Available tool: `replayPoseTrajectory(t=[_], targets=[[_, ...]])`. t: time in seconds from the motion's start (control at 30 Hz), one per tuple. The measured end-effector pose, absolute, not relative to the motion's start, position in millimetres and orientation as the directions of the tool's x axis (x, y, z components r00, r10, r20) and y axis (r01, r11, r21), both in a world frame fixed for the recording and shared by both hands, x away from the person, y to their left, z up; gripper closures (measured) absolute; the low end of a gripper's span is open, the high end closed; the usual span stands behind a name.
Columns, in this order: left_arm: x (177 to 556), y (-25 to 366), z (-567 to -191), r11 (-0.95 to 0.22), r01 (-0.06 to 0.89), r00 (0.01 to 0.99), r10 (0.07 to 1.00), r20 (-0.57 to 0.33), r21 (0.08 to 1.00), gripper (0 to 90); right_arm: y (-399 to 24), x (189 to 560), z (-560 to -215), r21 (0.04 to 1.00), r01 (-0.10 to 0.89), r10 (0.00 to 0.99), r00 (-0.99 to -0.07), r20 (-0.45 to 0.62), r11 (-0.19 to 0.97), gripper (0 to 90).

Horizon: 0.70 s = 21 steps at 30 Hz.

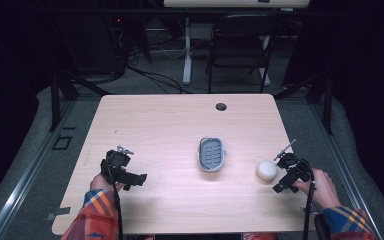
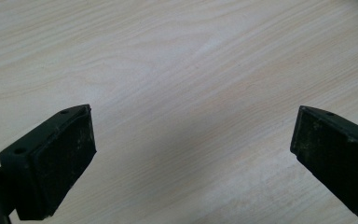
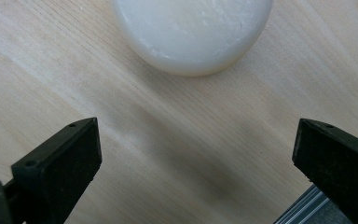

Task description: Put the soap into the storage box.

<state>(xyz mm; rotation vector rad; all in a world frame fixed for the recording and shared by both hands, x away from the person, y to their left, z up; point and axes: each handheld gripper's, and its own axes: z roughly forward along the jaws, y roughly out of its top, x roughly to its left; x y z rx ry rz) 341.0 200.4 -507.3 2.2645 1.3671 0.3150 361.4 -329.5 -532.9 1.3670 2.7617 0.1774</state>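
Work in hand: a white bar of soap is being approached by the right gripper; the likely goal, judged from the layout, is the grey soap dish.
Soap: it is seen lying flat on the table near the right edge, well apart from the soap dish. In the right gripper view the soap is shown just ahead of the jaws, not between them.
Soap dish: it is placed near the middle of the table, upright, with a ribbed inner tray; nothing is seen in it.
Right gripper: its jaws are spread wide in its own view, with bare wood between them; nothing is held. It is pointed at the soap from just beside it.
Left gripper: it is held over the left part of the table, well apart from both things. Its jaws are spread wide in its own view, and nothing is gripped.
Done so far: nothing is judged complete; the soap is not lifted and the soap dish is unfilled.
Left to do: the soap is to be enclosed, gripped, carried across and set into the soap dish.
Caution: the rounded, smooth soap is judged likely to slip if pinched off-centre.
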Motion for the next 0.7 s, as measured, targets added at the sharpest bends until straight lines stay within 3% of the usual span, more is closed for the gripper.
replayPoseTrajectory(t=[0.2, 0.33, 0.4, 0.7], targets=[[341.5, 199.9, -507.4, -0.392, 0.766, 0.479, 0.877, -0.045, 0.509, 0.0, -329.0, 362.9, -530.0, 0.086, 0.77, 0.774, -0.633, -0.011, 0.632, 1.1], [341.2, 200.0, -507.3, -0.385, 0.768, 0.474, 0.879, -0.05, 0.512, 0.0, -327.3, 359.1, -532.0, 0.132, 0.784, 0.792, -0.611, -0.012, 0.606, 0.9], [341.3, 199.6, -507.2, -0.386, 0.767, 0.475, 0.878, -0.05, 0.512, 0.0, -327.6, 360.8, -528.0, 0.095, 0.769, 0.773, -0.633, -0.026, 0.633, 0.7], [342.4, 199.1, -507.7, -0.391, 0.77, 0.478, 0.877, -0.048, 0.504, 0.0, -326.1, 359.4, -526.3, 0.105, 0.761, 0.767, -0.641, -0.023, 0.64, 0.0]])
